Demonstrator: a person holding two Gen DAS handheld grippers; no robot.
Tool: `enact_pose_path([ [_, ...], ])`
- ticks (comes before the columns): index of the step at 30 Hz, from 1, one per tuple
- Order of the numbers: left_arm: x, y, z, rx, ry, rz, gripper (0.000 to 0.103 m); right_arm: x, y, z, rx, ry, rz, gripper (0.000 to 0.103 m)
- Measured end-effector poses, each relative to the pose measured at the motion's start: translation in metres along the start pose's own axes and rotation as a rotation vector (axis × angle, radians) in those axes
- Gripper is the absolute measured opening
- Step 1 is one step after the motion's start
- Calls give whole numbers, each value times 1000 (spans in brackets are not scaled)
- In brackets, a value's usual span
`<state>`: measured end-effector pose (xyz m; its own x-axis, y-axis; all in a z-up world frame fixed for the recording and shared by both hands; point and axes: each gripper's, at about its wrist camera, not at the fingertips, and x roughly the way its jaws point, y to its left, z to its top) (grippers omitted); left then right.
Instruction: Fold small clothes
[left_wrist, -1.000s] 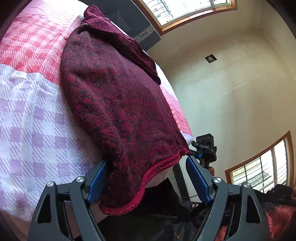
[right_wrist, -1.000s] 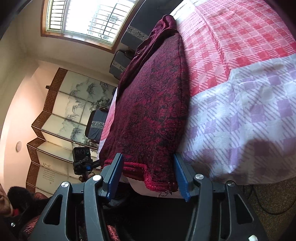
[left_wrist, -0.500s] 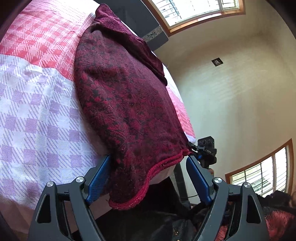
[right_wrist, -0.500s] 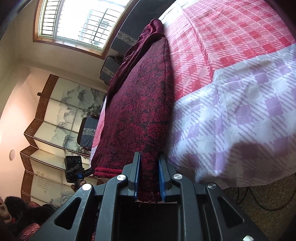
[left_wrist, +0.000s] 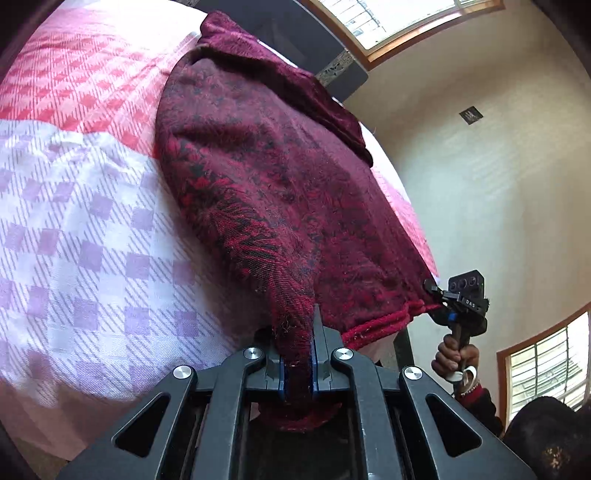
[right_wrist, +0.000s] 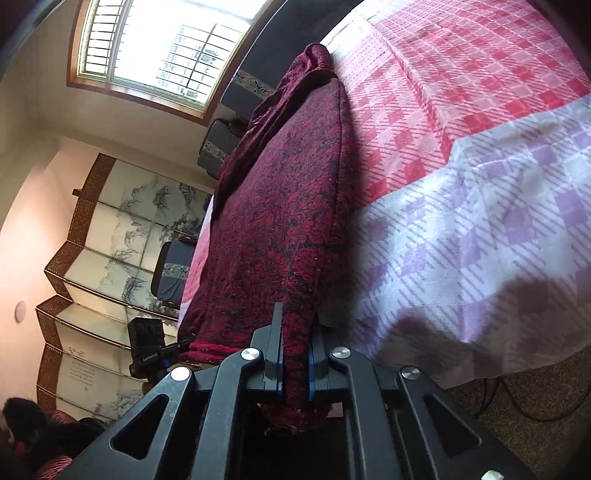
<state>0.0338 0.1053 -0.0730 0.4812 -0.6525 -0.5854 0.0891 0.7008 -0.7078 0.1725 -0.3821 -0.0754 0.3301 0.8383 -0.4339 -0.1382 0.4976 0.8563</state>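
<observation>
The maroon garment (left_wrist: 280, 192) lay flat on the checked bed (left_wrist: 85, 236), its hem at the near edge. The left claw (left_wrist: 295, 354) and right claw (right_wrist: 294, 362) each clamped a hem corner, probably to carry that edge toward the far end.

The garment (left_wrist: 280, 192) is a small dark maroon knit with a red and black leafy pattern and a brighter red ribbed hem (left_wrist: 376, 325). It lies flat along a bed, its body running from the hem at 6 o'clock toward a plain plush maroon part (left_wrist: 280, 77) bunched at 12 o'clock. Both near hem corners are lifted and gathered into tight pinched folds; the hem between them hangs over the bed's edge.
</observation>
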Motion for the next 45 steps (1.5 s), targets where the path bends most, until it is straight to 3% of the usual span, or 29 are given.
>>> enact_pose_path([
  [5,-28,-23,18,48,-123,-57,9,-15,17,17,19,-62,101,8],
  [10,-44,-51,47,123,-199,-62,9,-25,43,43,4,-125,167,8],
  [15,-55,-69,83,180,-270,-58,9,-26,67,80,-40,-157,177,8],
  [19,-54,-68,126,153,-317,-43,9,-17,84,121,-76,-168,158,8],
  [25,-36,-50,201,49,-357,-16,9,14,84,202,-69,-175,108,8],
  [32,9,-29,264,52,-365,109,9,68,64,272,-35,-153,29,8],
  [38,48,7,300,-11,-345,169,9,111,30,308,30,-129,-20,8],
  [45,77,25,327,-12,-344,218,9,141,6,336,85,-130,-26,8],
])
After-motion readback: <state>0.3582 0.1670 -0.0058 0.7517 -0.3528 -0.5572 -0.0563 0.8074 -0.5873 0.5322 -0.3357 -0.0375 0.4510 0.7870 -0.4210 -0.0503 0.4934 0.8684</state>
